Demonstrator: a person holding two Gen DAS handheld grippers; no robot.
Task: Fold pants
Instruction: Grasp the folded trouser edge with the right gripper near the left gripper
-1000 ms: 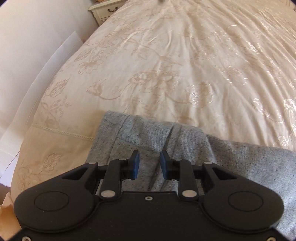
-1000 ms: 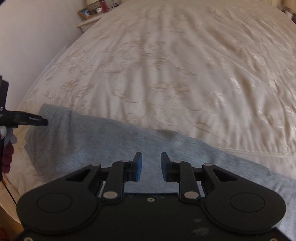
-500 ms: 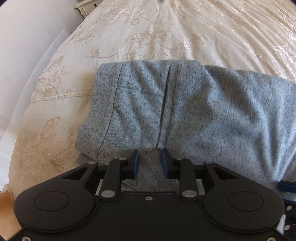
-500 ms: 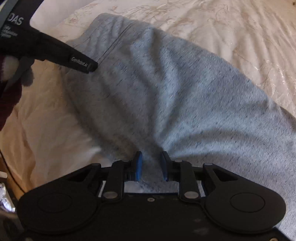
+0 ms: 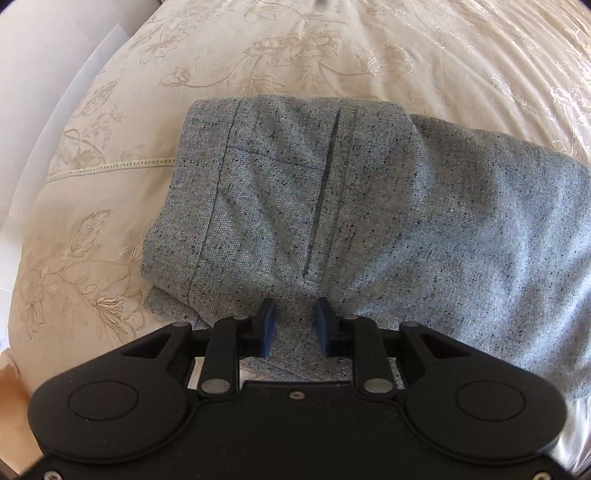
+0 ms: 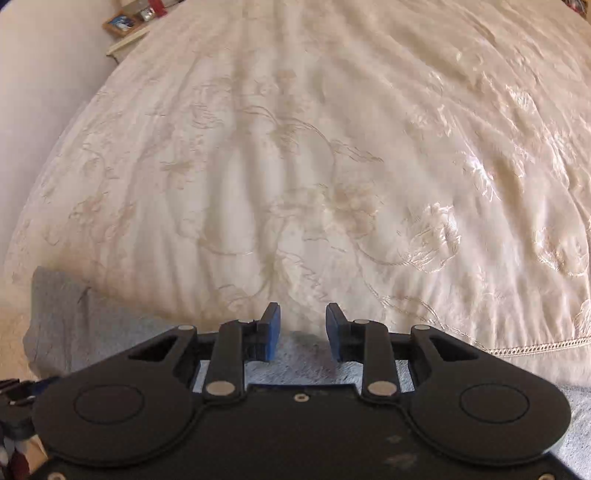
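Note:
Grey speckled pants (image 5: pixel 369 206) lie on a cream embroidered bedspread (image 5: pixel 295 55), waistband at the left, a fly seam down the middle, a second layer showing underneath at the near edge. My left gripper (image 5: pixel 293 321) is open, its blue pads just above the near edge of the pants, holding nothing. In the right wrist view my right gripper (image 6: pixel 303 325) is open and empty over the far edge of the pants (image 6: pixel 92 325), which lie low in the frame, partly hidden by the gripper body.
The bedspread (image 6: pixel 332 166) stretches far ahead. A white wall (image 5: pixel 44 55) runs along the bed's left side. A small shelf with framed pictures (image 6: pixel 125 22) stands at the far left. Part of the left tool (image 6: pixel 14 402) shows at the bottom left.
The left gripper came slightly nearer the pants' near edge. The right gripper tilted up from looking down at the pants to looking across the bed, jaws a little wider.

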